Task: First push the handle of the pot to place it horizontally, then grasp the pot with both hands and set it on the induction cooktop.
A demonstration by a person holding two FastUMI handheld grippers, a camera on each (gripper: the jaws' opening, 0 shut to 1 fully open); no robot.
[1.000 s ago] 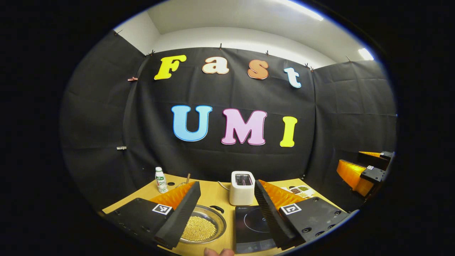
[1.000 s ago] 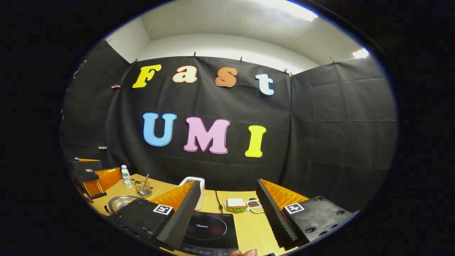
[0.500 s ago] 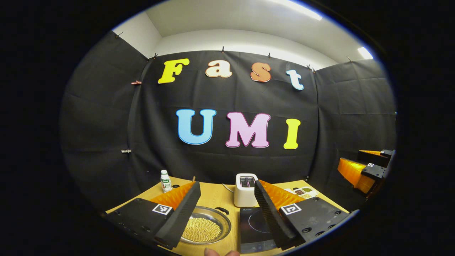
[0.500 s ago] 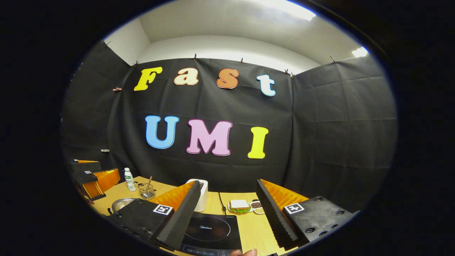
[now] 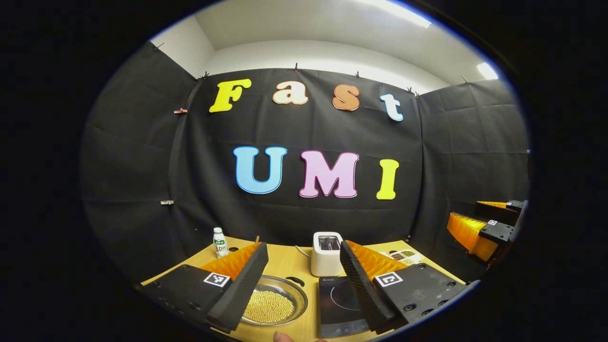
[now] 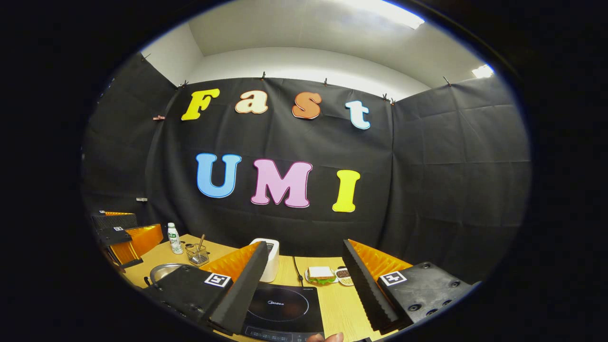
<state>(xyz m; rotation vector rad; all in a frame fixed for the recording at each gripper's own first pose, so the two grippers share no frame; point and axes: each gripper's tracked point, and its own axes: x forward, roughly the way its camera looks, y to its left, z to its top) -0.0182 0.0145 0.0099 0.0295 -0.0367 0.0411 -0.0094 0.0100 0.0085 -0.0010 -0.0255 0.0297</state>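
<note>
A shallow steel pot (image 5: 273,304) holding yellow beans sits on the wooden table (image 5: 285,261). One dark handle (image 5: 295,281) shows at the pot's far right rim. The black induction cooktop (image 5: 338,304) lies just right of it. My left gripper (image 5: 303,244) hovers open above both, nothing between its fingers. In the right gripper view the cooktop (image 6: 284,308) lies between the fingers of my open right gripper (image 6: 305,243), with the pot (image 6: 164,271) off to the left. The left gripper (image 6: 145,222) also appears at the far left there, and the right gripper (image 5: 477,218) at the far right of the left gripper view.
A white toaster (image 5: 327,247) stands behind the cooktop, its cord running back. A small bottle (image 5: 219,242) and a wire basket (image 6: 196,254) stand at the back left. A sandwich (image 6: 320,274) and a snack tray (image 5: 403,256) lie at the back right. A fingertip (image 6: 325,337) shows at the bottom edge.
Both views have drifted slightly, the table scene sliding a little to the right. Pot and cooktop have stayed in place, and both grippers are still open.
</note>
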